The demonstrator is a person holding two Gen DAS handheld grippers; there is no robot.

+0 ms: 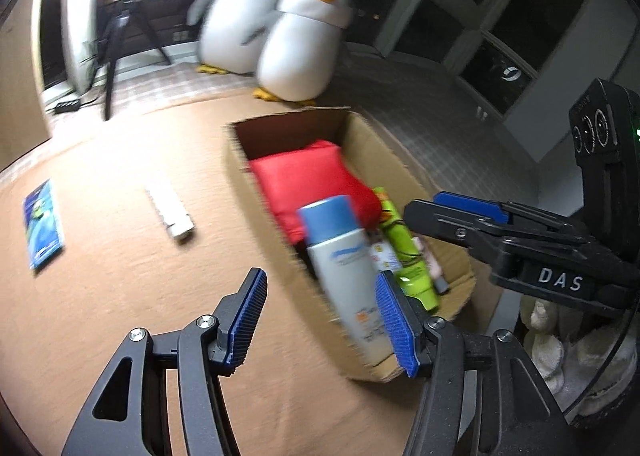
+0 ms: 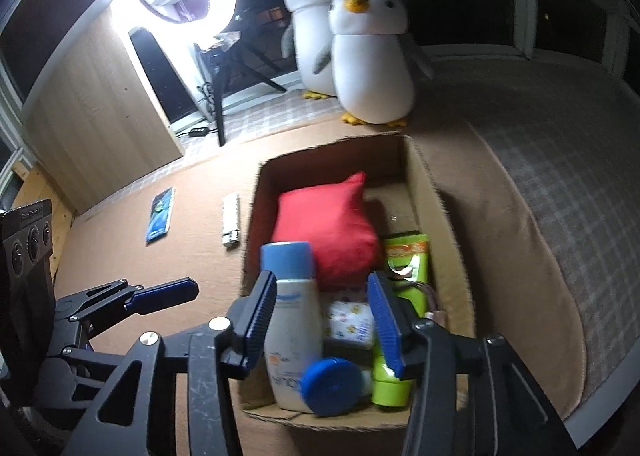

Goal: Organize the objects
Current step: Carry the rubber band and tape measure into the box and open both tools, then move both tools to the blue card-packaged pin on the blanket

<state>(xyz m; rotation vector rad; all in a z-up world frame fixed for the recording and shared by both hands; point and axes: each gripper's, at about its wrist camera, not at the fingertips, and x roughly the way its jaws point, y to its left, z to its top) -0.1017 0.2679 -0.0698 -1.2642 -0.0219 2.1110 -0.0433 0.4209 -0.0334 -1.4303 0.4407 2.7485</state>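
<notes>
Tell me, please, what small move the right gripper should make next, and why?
Probably lift the right gripper clear of the cardboard box: its jaws stand open around the white blue-capped bottle, which already lies inside. The white lighter still waits on the brown mat.

Left tongs [image 1: 320, 320] parted and angled downward, right tongs [image 2: 326, 322] beside them — jaws apart, tilted down

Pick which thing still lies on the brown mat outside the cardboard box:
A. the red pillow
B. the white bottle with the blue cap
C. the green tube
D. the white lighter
D: the white lighter lies on the brown mat left of the cardboard box, while the red pillow, green tube and white bottle are inside it.
</notes>
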